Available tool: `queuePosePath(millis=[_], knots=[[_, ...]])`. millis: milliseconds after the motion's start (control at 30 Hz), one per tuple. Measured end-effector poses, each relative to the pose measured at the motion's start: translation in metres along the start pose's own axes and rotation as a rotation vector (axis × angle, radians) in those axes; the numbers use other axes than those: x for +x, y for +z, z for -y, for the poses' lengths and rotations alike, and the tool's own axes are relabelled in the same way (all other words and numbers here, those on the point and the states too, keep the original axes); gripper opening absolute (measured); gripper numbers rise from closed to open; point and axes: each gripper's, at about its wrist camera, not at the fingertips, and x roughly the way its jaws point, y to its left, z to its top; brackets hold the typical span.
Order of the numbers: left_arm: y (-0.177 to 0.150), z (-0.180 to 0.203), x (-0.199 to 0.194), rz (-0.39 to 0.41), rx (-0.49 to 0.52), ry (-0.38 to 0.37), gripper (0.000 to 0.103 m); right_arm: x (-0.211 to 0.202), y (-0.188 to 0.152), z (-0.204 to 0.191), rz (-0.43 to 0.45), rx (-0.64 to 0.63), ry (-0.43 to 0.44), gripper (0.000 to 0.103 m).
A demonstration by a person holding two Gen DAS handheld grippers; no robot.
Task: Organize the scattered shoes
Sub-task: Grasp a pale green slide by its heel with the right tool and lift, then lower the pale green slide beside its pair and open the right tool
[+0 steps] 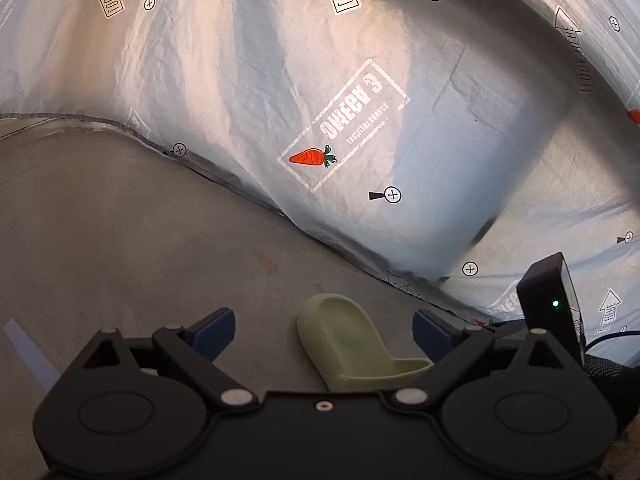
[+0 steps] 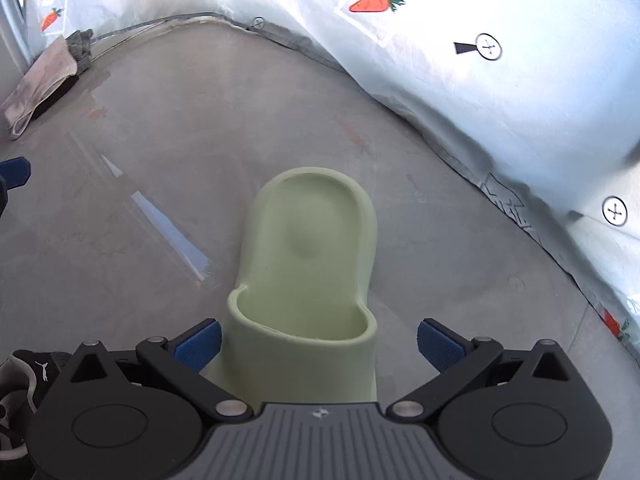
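Observation:
A pale green slide sandal (image 2: 308, 264) lies on the grey floor with its heel end pointing away from me. My right gripper (image 2: 320, 344) stands open, its blue pads on either side of the sandal's strap, apart from it. The left wrist view shows the same sandal (image 1: 344, 340) low in the frame, between the blue pads of my open left gripper (image 1: 324, 332), nearer the right pad and not touching either. A black shoe (image 2: 20, 376) with white markings peeks in at the lower left of the right wrist view. The left gripper's blue pad (image 2: 14, 172) shows at that view's left edge.
A white printed sheet (image 1: 320, 100) with carrots and arrows hangs behind the floor's edge. A black device (image 1: 552, 300) with a green light stands at the right. A folded cloth over a dark block (image 2: 44, 80) lies at the far left. Grey floor (image 2: 160, 140) stretches between.

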Motion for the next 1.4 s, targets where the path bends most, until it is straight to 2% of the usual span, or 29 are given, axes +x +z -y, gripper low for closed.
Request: queuePosePath(millis=[100,200,300,400,533,667,933,1033,1133,1267,1367,1400], knots=[[0.0,0.004,-0.004,0.011,0.019,-0.004,0.096,0.016,0.002,-0.01,-0.016,-0.052,-0.022,0.103],[-0.002,0.007,-0.006,0.007,0.038,0.0,0.096,0.037,-0.001,-0.011,-0.045,0.002,-0.035,0.103],[-0.002,0.008,-0.007,0.004,0.046,0.003,0.096,0.047,-0.011,0.001,-0.051,0.216,-0.051,0.103],[-0.002,0.006,-0.007,-0.001,0.034,-0.006,0.096,0.039,-0.03,0.009,-0.033,0.416,-0.151,0.103],[-0.001,0.007,-0.005,-0.01,0.029,-0.021,0.096,0.026,-0.058,0.015,-0.028,0.588,-0.238,0.103],[0.0,0.016,-0.007,-0.008,0.053,-0.042,0.096,0.016,-0.085,0.011,-0.023,0.663,-0.304,0.102],[0.0,0.035,-0.03,0.01,0.096,-0.08,0.096,0.011,-0.101,0.011,-0.017,0.714,-0.316,0.102],[-0.001,0.042,-0.039,0.018,0.112,-0.095,0.096,-0.006,-0.102,0.01,0.048,0.679,-0.287,0.103],[-0.001,0.05,-0.049,0.026,0.126,-0.112,0.096,-0.045,-0.104,0.006,0.187,0.642,-0.211,0.103],[-0.005,0.068,-0.071,0.044,0.129,-0.159,0.096,-0.107,-0.116,0.004,0.439,0.673,-0.027,0.103],[-0.008,0.081,-0.088,0.058,0.131,-0.194,0.096,-0.152,-0.138,0.005,0.565,0.766,0.116,0.103],[-0.009,0.086,-0.094,0.062,0.132,-0.205,0.096,-0.164,-0.143,0.003,0.573,0.771,0.121,0.103]])
